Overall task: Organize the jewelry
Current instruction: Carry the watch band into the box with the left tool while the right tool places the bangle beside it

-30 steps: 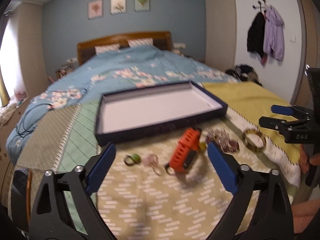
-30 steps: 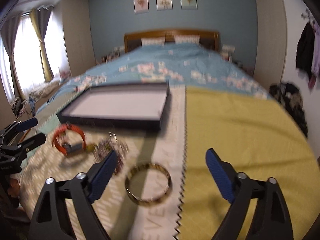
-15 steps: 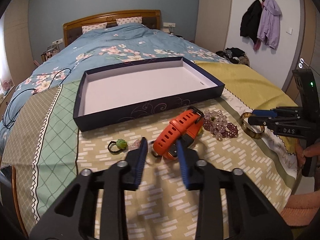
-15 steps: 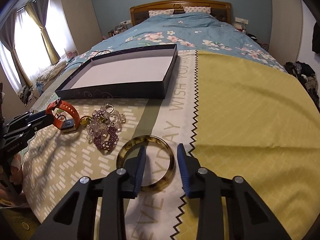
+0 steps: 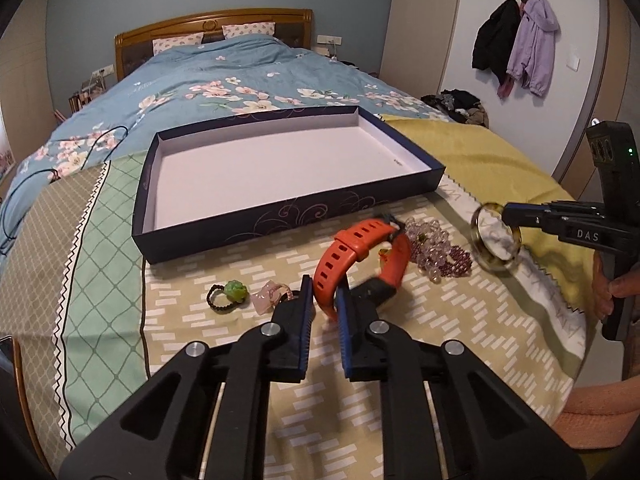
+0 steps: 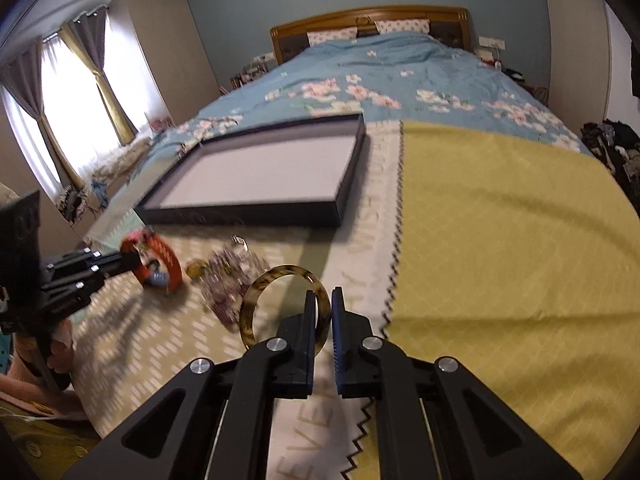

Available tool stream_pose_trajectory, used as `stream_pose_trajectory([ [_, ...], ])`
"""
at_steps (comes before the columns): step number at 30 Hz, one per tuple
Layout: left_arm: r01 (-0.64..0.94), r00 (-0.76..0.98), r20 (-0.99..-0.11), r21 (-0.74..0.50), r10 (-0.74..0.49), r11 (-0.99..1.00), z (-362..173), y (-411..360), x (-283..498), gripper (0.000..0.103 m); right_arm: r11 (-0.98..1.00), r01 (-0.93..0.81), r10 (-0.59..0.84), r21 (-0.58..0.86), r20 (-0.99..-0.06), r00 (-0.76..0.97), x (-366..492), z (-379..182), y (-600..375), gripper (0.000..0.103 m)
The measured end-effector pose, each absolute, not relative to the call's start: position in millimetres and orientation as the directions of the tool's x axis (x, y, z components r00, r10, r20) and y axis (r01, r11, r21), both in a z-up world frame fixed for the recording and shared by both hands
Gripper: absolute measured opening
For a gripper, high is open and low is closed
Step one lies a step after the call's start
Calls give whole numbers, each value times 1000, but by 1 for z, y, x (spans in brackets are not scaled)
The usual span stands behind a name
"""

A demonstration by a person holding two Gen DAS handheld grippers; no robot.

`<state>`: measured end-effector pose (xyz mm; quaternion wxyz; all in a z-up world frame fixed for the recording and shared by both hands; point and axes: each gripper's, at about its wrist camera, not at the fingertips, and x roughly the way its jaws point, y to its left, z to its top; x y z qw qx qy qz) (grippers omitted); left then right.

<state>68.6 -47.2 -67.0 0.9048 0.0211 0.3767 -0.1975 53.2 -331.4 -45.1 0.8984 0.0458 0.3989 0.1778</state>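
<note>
Over bed: left hand-held gripper angled down, clamping orange watch.

Orange watch: strap looped, standing on edge on the patterned bedspread, its near strap pinched between blue pads. Tortoiseshell bangle: tilted upright, its rim clamped. Purple and clear bead cluster: heaped between watch and bangle. Green-stone ring and pink piece: lying left of the watch. Navy tray: white-lined, holding nothing, just beyond.
</note>
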Motion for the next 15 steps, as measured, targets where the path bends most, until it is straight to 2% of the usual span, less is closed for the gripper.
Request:
stream_pose_trajectory([
  [10,366,617,-682,-192,-392,911,-45,-28,89,10,902,-368,426,226,-612,667,93,-5,-305,6],
  [15,347,639,-661,-208,-393,915,-22,-17,114,10,889,-402,449,220,-599,663,132,5,-285,6],
])
